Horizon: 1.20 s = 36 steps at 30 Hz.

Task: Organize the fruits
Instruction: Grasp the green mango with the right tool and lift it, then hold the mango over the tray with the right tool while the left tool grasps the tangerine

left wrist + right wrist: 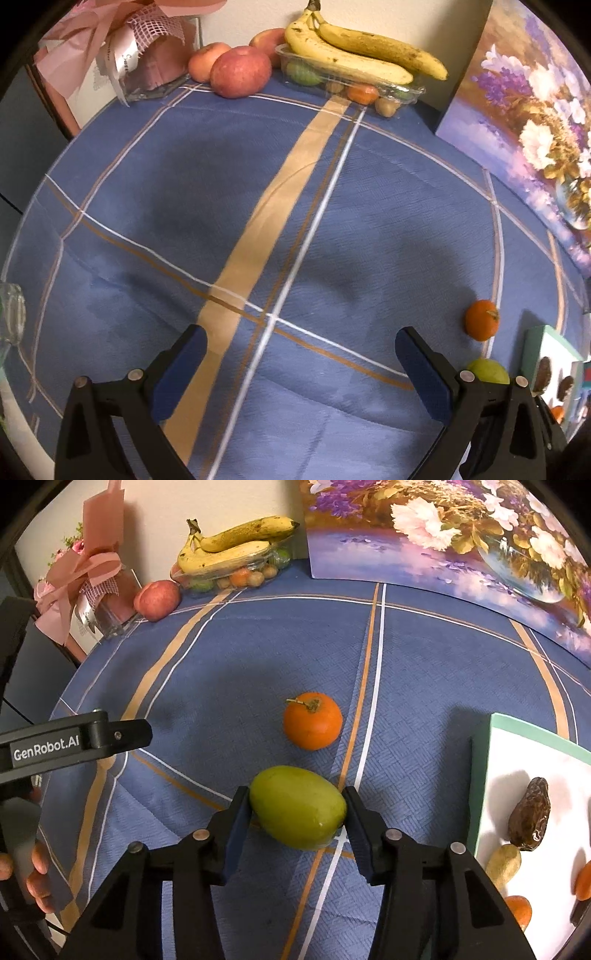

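Note:
A green oval fruit (297, 806) lies on the blue checked cloth (221, 672), and my right gripper (295, 794) is shut on it, one pad against each side. Just beyond it sits a small orange (312, 720). The left wrist view shows the same orange (481, 319) and green fruit (487, 371) at the lower right. My left gripper (301, 339) hangs open over bare cloth with nothing between its fingers. To the right a white board with a green rim (535, 775) holds a dark date (530, 819) and other small fruits.
At the back wall a clear plastic tray (402, 90) holds small fruits with bananas (354, 51) on top, and apples (240, 72) lie beside it. A pink wrapped bouquet (147, 48) stands at the back left. A flower painting (461, 535) leans at the right.

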Tool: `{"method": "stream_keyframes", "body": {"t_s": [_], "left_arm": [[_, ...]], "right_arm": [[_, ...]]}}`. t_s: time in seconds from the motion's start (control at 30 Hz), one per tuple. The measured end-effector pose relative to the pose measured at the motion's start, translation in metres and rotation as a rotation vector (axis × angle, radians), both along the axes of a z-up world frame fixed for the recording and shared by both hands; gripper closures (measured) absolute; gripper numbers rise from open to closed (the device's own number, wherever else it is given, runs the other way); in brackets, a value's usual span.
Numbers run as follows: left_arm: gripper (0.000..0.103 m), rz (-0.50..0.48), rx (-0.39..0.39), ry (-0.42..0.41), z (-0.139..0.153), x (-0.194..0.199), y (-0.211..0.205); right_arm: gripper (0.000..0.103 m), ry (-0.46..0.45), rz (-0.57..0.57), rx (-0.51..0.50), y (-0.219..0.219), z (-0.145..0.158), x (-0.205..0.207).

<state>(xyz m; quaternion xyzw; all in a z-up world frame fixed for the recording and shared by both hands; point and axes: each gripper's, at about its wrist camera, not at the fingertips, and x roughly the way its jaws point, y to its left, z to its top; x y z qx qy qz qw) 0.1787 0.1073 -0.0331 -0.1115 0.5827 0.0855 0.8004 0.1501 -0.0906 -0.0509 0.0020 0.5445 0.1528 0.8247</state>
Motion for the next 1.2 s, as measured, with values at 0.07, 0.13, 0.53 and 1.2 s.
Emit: {"method": "stream_keyframes", "body": {"t_s": [0.07,0.13,0.53,1.2], "left_arm": [[0.0,-0.003,-0.012,-0.007,0.001,0.001,-0.003],[0.0,-0.005,-0.025,-0.013,0.003,0.002,-0.007],[0.006,-0.094,-0.132,-0.044,-0.001,0.01,-0.053],[0.032,-0.159,-0.219,-0.052,-0.014,0.029,-0.109]], "right_arm": [[0.052,-0.009,-0.001,0.008,-0.002,0.005,-0.001],[0.052,-0.015,-0.007,0.016,-0.006,0.011,-0.001],[0.052,-0.077,-0.109,0.039,-0.053,0.047,0.002],[0.052,-0.119,-0.237,0.01,-0.122,0.069,0.001]]}}
